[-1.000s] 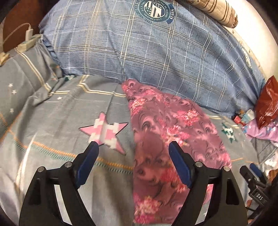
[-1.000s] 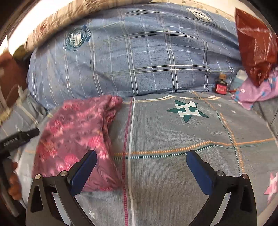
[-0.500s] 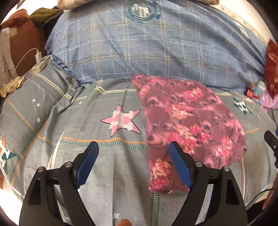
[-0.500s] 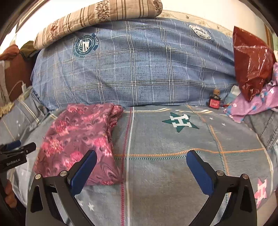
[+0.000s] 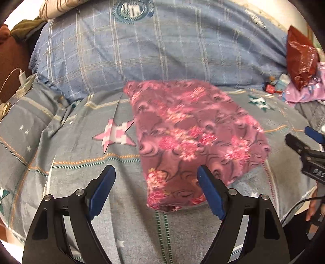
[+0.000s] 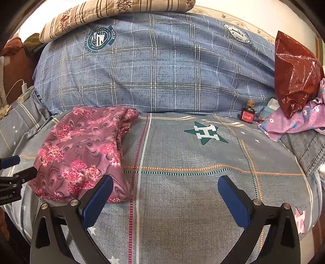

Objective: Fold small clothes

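Observation:
A folded pink floral garment (image 5: pixel 193 138) lies flat on the grey bedsheet (image 5: pixel 77 154). In the right wrist view the same garment (image 6: pixel 81 154) sits at the left. My left gripper (image 5: pixel 156 186) hovers open above the garment's near edge, nothing between its blue pads. My right gripper (image 6: pixel 164 195) is open over bare sheet, to the right of the garment. The right gripper's tip shows at the left wrist view's right edge, and the left gripper's tip at the right wrist view's left edge.
A big blue plaid duvet (image 6: pixel 154 69) is piled behind the garment, with a striped pillow (image 6: pixel 113 14) on top. At the right lie a red plastic bag (image 6: pixel 294 75), a purple cloth (image 6: pixel 292 121), a small red bottle (image 6: pixel 248 113) and denim (image 6: pixel 304 146). A charger cable (image 5: pixel 18 75) is at left.
The left gripper has drawn back and rolled, so the garment now lies further ahead and more fully in view. The right gripper's view has tipped up slightly; the garment has not moved.

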A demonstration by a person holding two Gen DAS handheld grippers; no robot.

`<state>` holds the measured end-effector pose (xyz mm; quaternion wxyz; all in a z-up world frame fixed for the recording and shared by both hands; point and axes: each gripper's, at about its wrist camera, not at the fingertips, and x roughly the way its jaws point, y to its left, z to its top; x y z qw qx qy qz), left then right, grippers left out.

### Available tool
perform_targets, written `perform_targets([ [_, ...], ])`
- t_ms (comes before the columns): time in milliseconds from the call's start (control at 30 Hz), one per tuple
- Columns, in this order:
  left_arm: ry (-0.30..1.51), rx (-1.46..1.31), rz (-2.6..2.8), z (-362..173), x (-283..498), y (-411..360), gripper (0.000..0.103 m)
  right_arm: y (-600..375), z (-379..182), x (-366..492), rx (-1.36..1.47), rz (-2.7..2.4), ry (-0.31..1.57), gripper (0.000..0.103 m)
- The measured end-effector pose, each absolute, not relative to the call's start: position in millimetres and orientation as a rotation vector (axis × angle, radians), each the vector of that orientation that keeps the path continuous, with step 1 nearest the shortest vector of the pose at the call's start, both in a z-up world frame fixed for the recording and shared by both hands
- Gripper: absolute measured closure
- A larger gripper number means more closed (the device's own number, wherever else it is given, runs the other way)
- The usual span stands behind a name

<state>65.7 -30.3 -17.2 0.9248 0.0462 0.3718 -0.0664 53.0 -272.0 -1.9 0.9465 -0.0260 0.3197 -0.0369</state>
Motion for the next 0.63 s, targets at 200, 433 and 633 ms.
perform_targets([
  [200,0.705,0.183,-0.170,-5.6,55.7,-41.5,0.017,-263.6,-1.2,52.6,-0.104,-0.070,0.632,0.000],
  [433,0.727,0.216,-0.184,-10.1,55.7,-44.8,0.017,-248.0,-4.7,53.7,-0.209,-0.063,0.626,0.000],
  [633,0.755,0.240,-0.180,-18.0,52.0,-47.5,0.017,-247.1,-6.0,53.9,-0.242,-0.066,0.621,0.000],
])
